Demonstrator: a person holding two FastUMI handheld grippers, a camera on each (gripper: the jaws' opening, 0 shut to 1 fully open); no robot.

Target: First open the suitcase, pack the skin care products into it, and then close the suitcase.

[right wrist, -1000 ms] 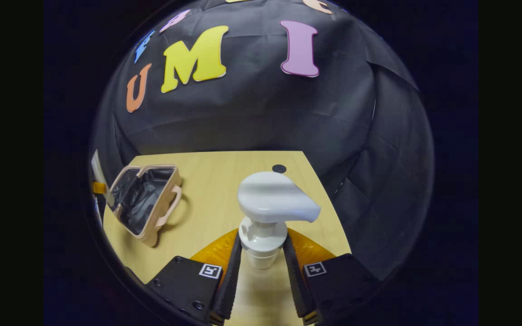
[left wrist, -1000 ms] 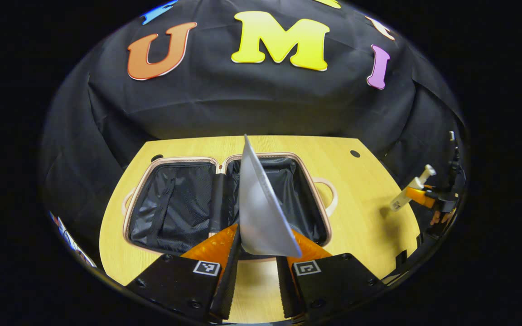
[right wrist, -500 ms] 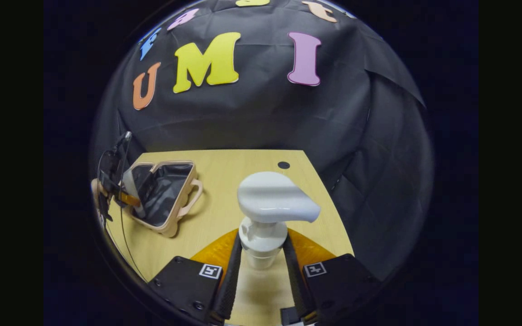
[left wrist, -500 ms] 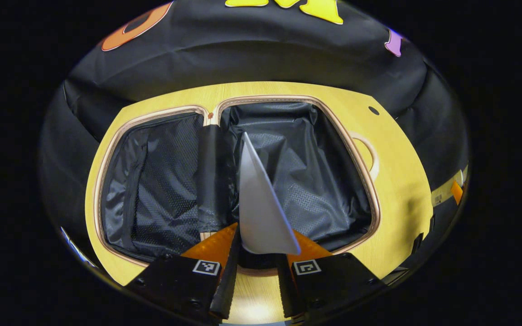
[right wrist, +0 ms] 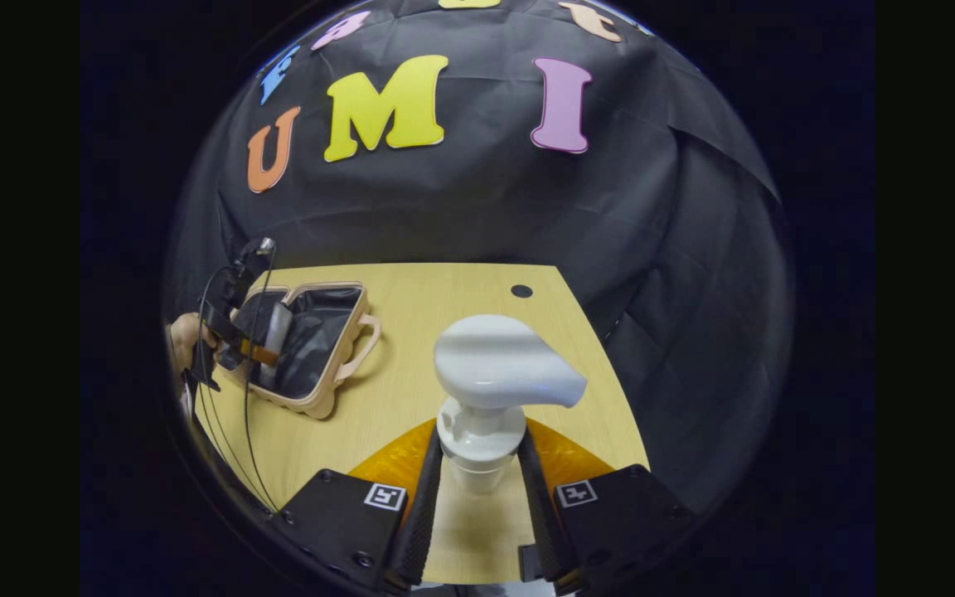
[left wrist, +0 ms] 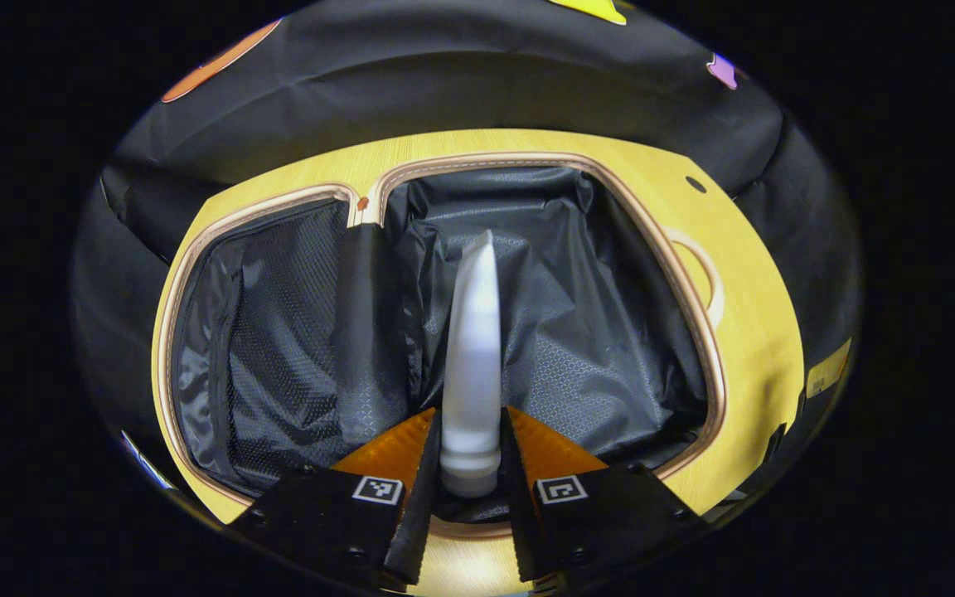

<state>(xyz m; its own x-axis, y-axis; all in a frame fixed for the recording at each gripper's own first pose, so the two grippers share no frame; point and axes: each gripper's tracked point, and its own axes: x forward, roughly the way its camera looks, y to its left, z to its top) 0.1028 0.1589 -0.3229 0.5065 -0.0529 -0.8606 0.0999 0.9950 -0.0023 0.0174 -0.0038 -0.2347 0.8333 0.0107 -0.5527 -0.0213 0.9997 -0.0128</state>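
I see a wooden table (right wrist: 477, 348) whose far edge meets the black cloth wall (right wrist: 477, 215); bare tabletop lies between the case and my right tool. The suitcase (left wrist: 693, 332) lies open flat on the table, both dark-lined halves facing up, its pale rim and handle toward the right in the left gripper view. In the right gripper view it sits at the table's left side (right wrist: 336, 390). My left gripper (left wrist: 469, 497) hangs over the right half, tilted down, fingers clamped on the cap end of a white tube (left wrist: 473, 348) that points away into the case. My right gripper (right wrist: 477, 497) hovers level above the table, fingers closed on the neck of a white pump bottle (right wrist: 502, 373), well apart from the case. A hand (right wrist: 183, 336) holds the left gripper.
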